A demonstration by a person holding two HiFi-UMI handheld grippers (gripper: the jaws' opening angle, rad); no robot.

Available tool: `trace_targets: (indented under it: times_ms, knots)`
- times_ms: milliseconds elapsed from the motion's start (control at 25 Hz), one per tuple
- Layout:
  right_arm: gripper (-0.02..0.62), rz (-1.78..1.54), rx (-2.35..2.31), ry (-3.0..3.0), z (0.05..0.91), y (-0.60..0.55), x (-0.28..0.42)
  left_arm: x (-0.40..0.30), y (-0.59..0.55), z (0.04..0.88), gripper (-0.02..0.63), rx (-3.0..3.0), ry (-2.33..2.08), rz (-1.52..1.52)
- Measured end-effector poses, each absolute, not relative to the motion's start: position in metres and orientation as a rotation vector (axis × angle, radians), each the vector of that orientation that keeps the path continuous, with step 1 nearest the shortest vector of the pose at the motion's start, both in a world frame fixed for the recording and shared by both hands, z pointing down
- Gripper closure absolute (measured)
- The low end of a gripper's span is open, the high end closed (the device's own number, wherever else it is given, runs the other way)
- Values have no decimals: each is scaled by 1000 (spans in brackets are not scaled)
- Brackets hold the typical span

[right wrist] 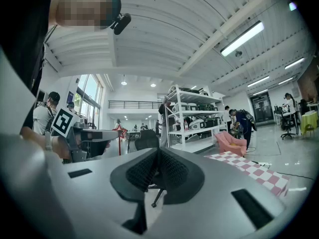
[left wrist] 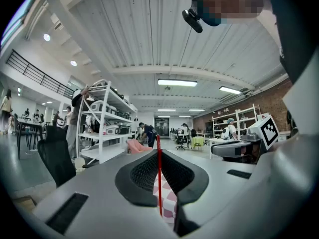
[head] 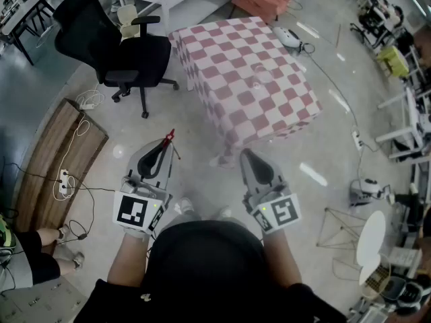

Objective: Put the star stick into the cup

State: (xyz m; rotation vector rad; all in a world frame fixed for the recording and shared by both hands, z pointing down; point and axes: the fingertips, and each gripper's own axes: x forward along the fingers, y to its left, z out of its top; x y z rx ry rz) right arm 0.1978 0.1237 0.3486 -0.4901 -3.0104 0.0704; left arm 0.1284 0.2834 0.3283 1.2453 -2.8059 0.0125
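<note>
— Red thin plastic star stick (left wrist: pixel 159 183) is pinched between the jaws of my left gripper (head: pixel 166 144). It's held just short of the near corner of the pink-and-white checkered cloth table (head: pixel 229 52).

— And your other one?

— My right gripper (head: pixel 247 155) has its jaws pressed together on nothing, also just short of that table. There's a faint clear cup (head: pixel 258 79) about mid-table, I think. The black office chair (head: pixel 128 49) stands left of the table.
</note>
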Motion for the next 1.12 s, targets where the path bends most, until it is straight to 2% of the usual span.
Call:
trace_targets:
  times_ms: [680, 1120]
  knots:
    - [566, 171, -282, -3025, 367, 136, 149, 75, 314, 358, 554, 1343, -2705, -28]
    - [566, 238, -295, -2999, 388, 92, 46, -31, 270, 372, 554, 1319, -2697, 49]
